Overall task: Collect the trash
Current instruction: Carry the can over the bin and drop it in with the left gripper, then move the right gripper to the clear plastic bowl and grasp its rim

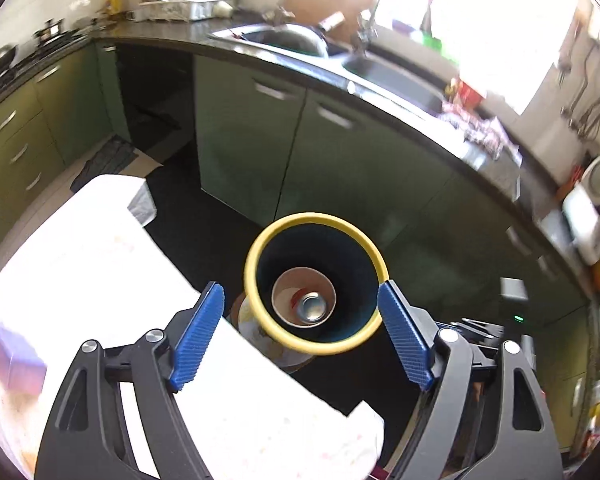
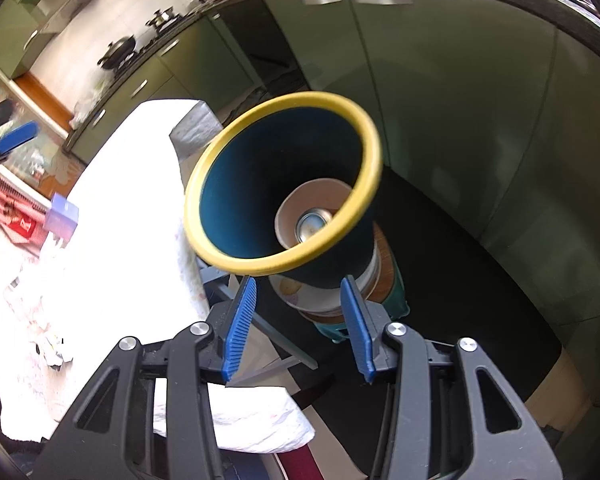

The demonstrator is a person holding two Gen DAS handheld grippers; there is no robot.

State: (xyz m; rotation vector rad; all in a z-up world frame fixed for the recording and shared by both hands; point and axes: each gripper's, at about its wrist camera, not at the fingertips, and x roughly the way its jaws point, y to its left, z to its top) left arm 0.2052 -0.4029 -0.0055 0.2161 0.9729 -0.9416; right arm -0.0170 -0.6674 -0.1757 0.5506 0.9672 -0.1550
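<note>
A dark teal bin with a yellow rim (image 1: 260, 320) (image 2: 228, 260) stands on a round stool (image 2: 384, 280) beside the table. Inside it lie a paper cup (image 1: 288, 284) (image 2: 320, 196) and a metal can (image 1: 310, 308) (image 2: 312, 224). My left gripper (image 1: 300, 292) hovers above the bin's mouth, open wide, nothing between its blue pads (image 1: 198, 340). My right gripper (image 2: 300, 280) is lower, in front of the bin's base, jaws partly apart and empty. On the table lie a small purple box (image 2: 62, 216), a red checked wrapper (image 2: 16, 216) and crumpled scraps (image 2: 52, 348).
The white-clothed table (image 1: 100, 264) (image 2: 132, 200) fills the left side. Green kitchen cabinets (image 1: 260, 148) and a dark counter with a sink (image 1: 284, 36) curve behind the bin. A dark floor mat (image 2: 440, 280) lies under the stool. A stove with pans (image 2: 118, 56) is far left.
</note>
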